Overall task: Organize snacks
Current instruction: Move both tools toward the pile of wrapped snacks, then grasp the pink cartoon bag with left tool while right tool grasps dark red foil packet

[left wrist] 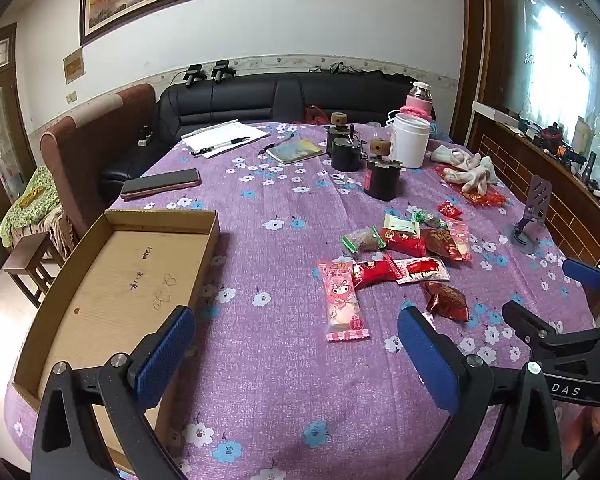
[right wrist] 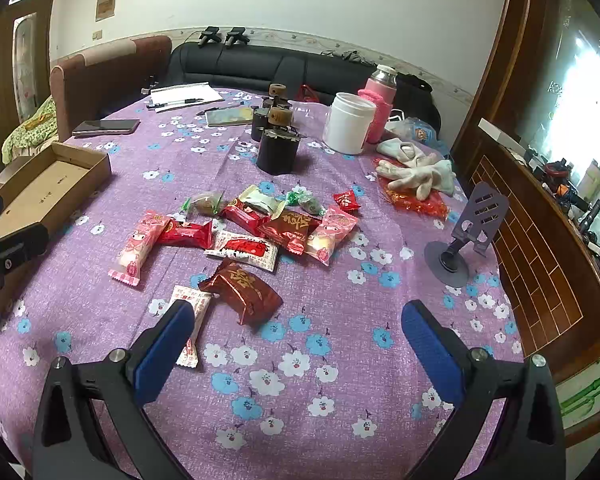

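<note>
With both your left gripper [left wrist: 296, 344] and right gripper [right wrist: 296, 340] spread wide and empty, the snacks [right wrist: 252, 232] heaped right of the cardboard box [left wrist: 112, 280] overlap, so you risk dragging neighbours.

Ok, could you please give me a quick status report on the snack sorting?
Left tongs open, empty. Right tongs open, empty. Snacks loose on tablecloth; cardboard box holds none. Path to box unobstructed.
</note>
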Demonstrator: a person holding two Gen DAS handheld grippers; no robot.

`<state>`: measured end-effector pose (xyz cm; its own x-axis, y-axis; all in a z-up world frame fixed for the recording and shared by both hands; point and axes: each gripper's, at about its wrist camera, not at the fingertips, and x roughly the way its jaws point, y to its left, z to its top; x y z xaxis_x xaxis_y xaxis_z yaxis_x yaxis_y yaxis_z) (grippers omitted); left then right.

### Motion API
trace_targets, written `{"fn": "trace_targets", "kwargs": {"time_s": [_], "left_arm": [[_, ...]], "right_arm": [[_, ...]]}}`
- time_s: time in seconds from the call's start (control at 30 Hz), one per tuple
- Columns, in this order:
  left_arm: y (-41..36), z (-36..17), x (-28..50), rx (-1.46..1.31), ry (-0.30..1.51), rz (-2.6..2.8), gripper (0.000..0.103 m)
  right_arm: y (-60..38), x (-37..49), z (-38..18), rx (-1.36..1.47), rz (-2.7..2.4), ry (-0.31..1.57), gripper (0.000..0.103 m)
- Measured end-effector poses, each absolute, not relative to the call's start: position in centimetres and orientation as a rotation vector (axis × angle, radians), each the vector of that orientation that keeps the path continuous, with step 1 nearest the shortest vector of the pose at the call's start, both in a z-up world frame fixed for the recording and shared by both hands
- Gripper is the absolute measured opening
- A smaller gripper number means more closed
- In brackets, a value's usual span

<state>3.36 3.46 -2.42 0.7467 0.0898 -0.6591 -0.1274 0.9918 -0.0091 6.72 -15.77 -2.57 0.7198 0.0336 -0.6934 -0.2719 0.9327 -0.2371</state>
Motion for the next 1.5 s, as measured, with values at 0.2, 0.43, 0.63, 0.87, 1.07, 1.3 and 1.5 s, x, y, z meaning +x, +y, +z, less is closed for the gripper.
{"fn": "trace_targets", "kwargs": {"time_s": [0.2,0.43,0.63,0.87,1.07,1.3,1.5], "left_arm": [[3.5,-2.9,3.8,-0.056,0.735,0.117,0.102],[3.5,-4.0,4.9,-0.06,0.77,0.116,0.102],[3.8,-5.1,6.2,-0.074,0.81,0.105,0.102],[3.9,-7.2,9.2,-0.076,0.871,0.044,0.102],[1.6,-8.8,12.2,-0.013,0.941,-0.029,0.094],[2.5,-10.5,14.4,-0.024,1.015,-0.009,0.073],[2.6,-10.8,14.9,-0.052,1.034,-0.029,0.073]], "right_arm": [[-15.7,7.0,-2.8,-0.34,0.178,0.756,0.103],[-15.7,7.8,-3.6,-0.342,0.185,0.778,0.103],[-17.0,9.2,-4.4,-0.165,0.401,0.836,0.103],[-17.8,11.9,-6.4,-0.116,0.489,0.9,0.077],[-16.8,13.5,-7.7,-0.152,0.564,0.941,0.058],[-15.8,14.7,-9.2,-0.176,0.602,0.984,0.042],[-15.2,15.4,-9.4,-0.191,0.614,0.985,0.042]]}}
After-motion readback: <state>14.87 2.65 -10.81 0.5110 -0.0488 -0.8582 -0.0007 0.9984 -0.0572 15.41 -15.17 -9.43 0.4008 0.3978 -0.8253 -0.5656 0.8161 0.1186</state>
